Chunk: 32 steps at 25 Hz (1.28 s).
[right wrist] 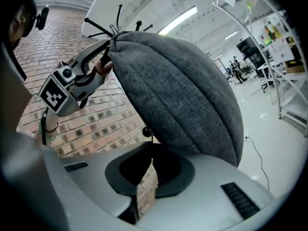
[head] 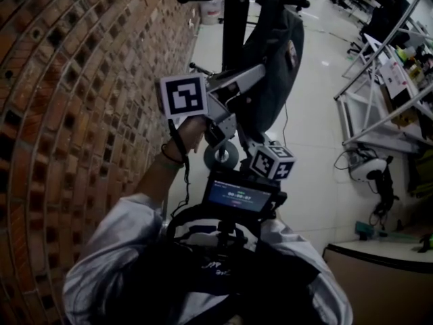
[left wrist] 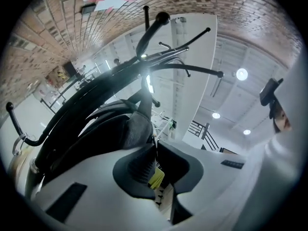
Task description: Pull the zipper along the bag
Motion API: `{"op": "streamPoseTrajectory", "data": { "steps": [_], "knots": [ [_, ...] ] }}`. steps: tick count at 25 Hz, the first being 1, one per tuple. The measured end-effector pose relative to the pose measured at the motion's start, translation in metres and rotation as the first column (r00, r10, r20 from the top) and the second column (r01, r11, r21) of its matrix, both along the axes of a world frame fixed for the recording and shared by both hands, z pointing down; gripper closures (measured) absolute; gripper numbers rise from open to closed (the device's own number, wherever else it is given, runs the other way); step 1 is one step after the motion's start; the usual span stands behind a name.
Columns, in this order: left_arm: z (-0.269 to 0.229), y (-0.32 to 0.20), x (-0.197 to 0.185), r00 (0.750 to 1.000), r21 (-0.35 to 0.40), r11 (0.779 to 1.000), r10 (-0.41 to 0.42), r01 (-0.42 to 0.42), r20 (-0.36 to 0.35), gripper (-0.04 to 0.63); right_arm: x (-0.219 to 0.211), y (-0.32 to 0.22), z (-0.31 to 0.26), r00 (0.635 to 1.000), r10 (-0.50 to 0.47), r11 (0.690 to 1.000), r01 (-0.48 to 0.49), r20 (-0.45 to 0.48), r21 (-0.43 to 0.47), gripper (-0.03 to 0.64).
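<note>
While pinching what looks like the zipper pull (left wrist: 154,143) in left claw (left wrist: 155,153) at top of the bag (right wrist: 183,90) on the coat rack (head: 235,26), keep pull in line with the teeth and steady fabric with the shut, empty right claw (right wrist: 150,167).

A brick wall (head: 74,80) fills the left half of the head view, curving from the top edge down to the lower left. A black stand (head: 235,26) rises at top centre; the left gripper view shows its curved hooks (left wrist: 161,19) spreading near the top. A white bucket (head: 212,9) sits at the top edge, just beside the wall. The pale glossy floor (head: 318,147) runs down right of centre. A metal rack (head: 379,87) stands at upper right, and below it a white and black device (head: 369,170) lies on the floor. A beige surface (head: 379,283) fills the lower right corner. Round ceiling lights (left wrist: 241,74) glow right of centre in the left gripper view
</note>
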<state>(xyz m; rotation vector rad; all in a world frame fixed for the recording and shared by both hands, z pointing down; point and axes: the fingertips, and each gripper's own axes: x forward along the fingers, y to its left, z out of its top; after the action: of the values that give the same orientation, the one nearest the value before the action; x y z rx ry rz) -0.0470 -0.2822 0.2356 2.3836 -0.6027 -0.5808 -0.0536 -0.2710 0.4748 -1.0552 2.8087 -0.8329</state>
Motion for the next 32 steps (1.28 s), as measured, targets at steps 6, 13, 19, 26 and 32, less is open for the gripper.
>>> {"op": "streamPoseTrajectory", "data": {
  "steps": [6,13,19,26,32],
  "knots": [
    [0.004,-0.006,-0.002,0.996,-0.035,0.998,-0.049,0.052,0.080,0.571,0.000,-0.003,0.002,1.000,-0.015,1.000,0.015,0.002,-0.002,0.627],
    [-0.014,0.008,0.013,0.982,-0.072,0.983,0.162,-0.169,-0.093,0.506,-0.002,0.002,-0.001,0.999,-0.042,0.999,0.043,0.006,-0.025,0.627],
    [-0.020,0.011,0.024,0.960,-0.131,0.962,0.216,-0.241,-0.180,0.488,0.004,0.000,-0.002,0.997,-0.065,0.998,0.065,0.033,-0.013,0.628],
    [-0.010,0.011,0.016,0.949,-0.165,0.956,0.200,-0.244,-0.245,0.488,0.007,0.001,-0.002,0.996,-0.082,0.997,0.082,0.036,-0.002,0.627],
    [-0.005,0.003,0.023,0.965,-0.311,0.918,0.204,-0.247,-0.165,0.488,0.010,-0.001,-0.005,0.996,-0.083,0.996,0.083,0.036,-0.012,0.629]
  ]
}}
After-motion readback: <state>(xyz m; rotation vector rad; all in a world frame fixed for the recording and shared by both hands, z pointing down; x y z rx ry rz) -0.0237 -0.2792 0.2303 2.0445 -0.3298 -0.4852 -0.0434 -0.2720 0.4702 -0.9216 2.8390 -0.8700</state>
